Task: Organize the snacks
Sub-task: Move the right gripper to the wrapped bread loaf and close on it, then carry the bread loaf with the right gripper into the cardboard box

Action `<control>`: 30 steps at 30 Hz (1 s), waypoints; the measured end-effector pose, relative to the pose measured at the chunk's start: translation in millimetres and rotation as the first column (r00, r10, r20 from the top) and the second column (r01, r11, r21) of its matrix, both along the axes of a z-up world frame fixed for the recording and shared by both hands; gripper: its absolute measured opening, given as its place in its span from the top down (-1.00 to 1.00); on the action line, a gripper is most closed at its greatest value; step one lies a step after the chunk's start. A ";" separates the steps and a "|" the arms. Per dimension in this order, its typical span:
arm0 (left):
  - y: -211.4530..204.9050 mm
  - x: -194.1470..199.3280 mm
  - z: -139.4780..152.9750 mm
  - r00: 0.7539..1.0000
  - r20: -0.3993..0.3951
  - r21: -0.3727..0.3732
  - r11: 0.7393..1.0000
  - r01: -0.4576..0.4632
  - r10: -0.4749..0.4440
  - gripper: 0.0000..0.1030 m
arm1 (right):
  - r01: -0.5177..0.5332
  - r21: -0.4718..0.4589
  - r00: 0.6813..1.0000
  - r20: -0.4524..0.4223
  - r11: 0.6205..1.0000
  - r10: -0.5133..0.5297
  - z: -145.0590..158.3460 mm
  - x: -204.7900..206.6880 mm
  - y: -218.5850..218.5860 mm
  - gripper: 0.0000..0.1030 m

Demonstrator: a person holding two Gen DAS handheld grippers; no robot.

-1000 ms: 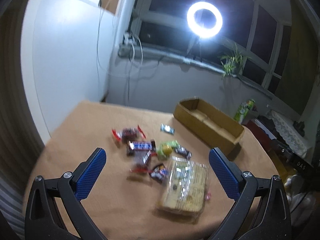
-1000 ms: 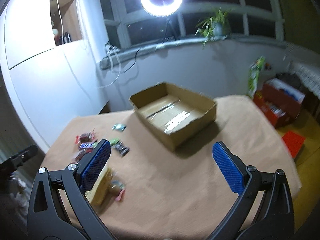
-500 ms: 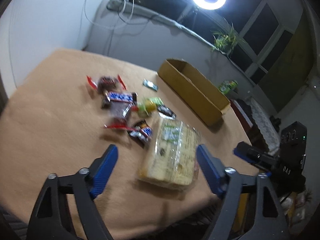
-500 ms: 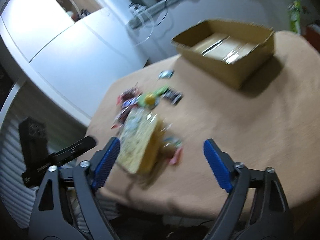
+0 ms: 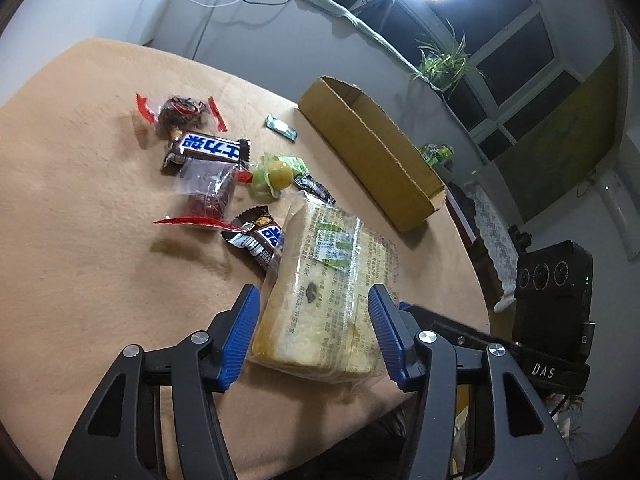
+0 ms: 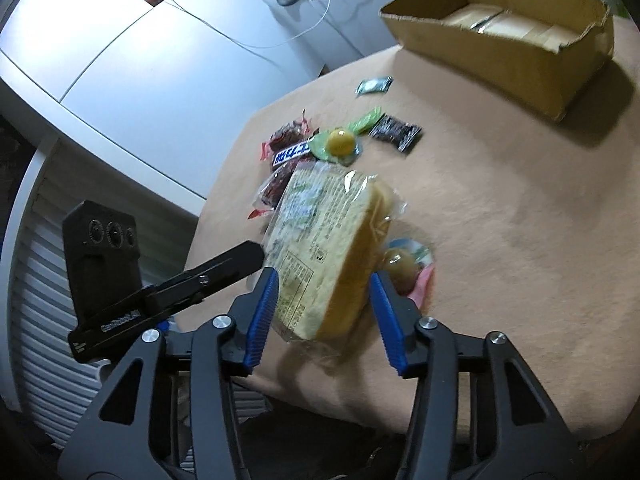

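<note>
Blue ribbed claw pads (image 5: 240, 332), tan tablecloth (image 5: 80, 220).

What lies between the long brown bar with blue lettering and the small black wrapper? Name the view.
A yellow ball candy in green wrapping lies between the long brown bar and the black wrapper. Both wrist views show it.

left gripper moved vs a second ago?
Yes. The left gripper has dropped and closed in on the bagged bread at the table's near edge; its jaws have been closing, now straddling the bread.
</note>
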State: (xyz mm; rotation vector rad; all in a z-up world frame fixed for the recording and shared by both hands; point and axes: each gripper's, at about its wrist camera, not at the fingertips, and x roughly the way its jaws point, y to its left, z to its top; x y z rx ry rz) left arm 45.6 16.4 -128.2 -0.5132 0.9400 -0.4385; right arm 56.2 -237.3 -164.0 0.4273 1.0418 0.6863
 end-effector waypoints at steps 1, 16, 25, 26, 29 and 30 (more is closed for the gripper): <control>-0.5 2.3 -2.7 1.000 -0.007 -0.002 1.000 0.003 -0.004 0.02 | 0.000 0.001 1.000 -0.007 1.000 0.000 -1.6 1.7 0.5 0.06; -5.3 3.9 -8.7 0.999 -0.001 0.023 0.999 0.036 -0.036 0.10 | -0.016 -0.038 1.000 0.001 0.999 0.016 -3.1 4.9 12.1 0.21; -13.1 1.7 1.0 0.999 0.036 0.045 0.999 0.025 -0.026 0.13 | -0.013 -0.045 0.999 0.045 0.999 0.015 14.5 0.5 10.4 0.23; -13.8 1.1 3.4 0.999 0.044 0.045 0.999 0.025 -0.027 0.13 | -0.012 -0.044 0.998 0.053 0.999 0.014 17.9 0.0 9.3 0.23; -15.7 -1.1 11.3 0.997 0.070 0.049 0.999 0.023 -0.026 0.13 | -0.006 -0.046 0.997 0.078 0.999 0.009 26.2 -2.4 7.2 0.23; -16.6 -1.0 13.9 0.997 0.078 0.049 0.999 0.022 -0.026 0.13 | -0.002 -0.046 0.996 0.088 0.999 0.006 29.8 -2.9 5.8 0.23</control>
